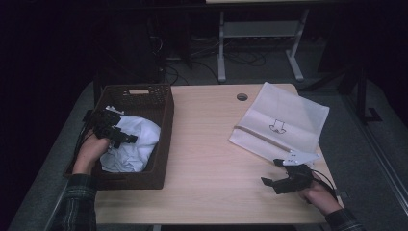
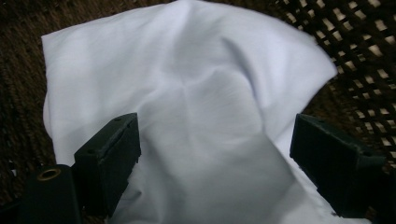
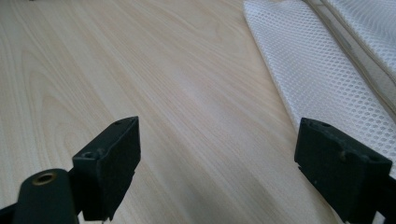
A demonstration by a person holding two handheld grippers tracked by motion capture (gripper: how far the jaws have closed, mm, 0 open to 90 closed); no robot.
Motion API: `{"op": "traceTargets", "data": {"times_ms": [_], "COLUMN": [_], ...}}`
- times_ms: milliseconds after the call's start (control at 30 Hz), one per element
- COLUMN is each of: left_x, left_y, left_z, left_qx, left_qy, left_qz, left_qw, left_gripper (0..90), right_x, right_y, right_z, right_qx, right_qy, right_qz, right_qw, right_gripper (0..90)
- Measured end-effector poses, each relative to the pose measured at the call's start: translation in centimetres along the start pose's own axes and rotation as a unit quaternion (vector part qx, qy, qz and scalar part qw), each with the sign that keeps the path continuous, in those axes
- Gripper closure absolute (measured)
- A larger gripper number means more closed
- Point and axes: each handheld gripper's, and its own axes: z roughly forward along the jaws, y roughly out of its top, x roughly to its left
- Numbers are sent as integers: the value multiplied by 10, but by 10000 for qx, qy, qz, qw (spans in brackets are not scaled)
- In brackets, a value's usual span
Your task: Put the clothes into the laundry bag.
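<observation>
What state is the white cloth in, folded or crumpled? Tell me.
Crumpled: the white cloth lies bunched in the wicker basket, creased and uneven, with the open left gripper over it.

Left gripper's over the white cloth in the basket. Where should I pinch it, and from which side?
Pinch the raised fold of the white cloth running between the open left gripper jaws, coming straight down from above. The wicker basket walls likely block a sideways approach.

Open bench [image 1: 207,159] lies between my grippers. Woven basket [image 1: 163,139] walls hem my left gripper [image 2: 215,154]; the mesh bag [image 1: 284,120] covers the far right corner.
</observation>
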Motion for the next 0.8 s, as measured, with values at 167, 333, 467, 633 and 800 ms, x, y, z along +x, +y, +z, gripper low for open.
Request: {"op": "traceTargets", "data": {"times_ms": [167, 333, 467, 633, 800], "left_x": [8, 13, 11, 6, 2], "left_y": [-3, -7, -8, -9, -11], "left_z": [9, 18, 24, 33, 38], "left_qx": [148, 282, 433, 678, 730], "left_qy": [39, -51, 13, 67, 131], "left_qz": [-66, -85, -63, -71, -57], "left_qw": [9999, 9996, 9990, 9976, 9972], "left_gripper": [162, 183, 164, 145, 138], "right_x": [1, 0, 0, 1, 1], "right_y": [0, 0, 0, -1, -1], "right_z": [0, 1, 1, 1, 2], "right_qx": [17, 28, 33, 49, 90], "right_qy": [14, 16, 23, 25, 17], "right_qz": [-20, -9, -14, -24, -55], "right_qw": [10000, 10000, 10000, 10000, 9999], "right_gripper": [137, 137, 137, 136, 137]}}
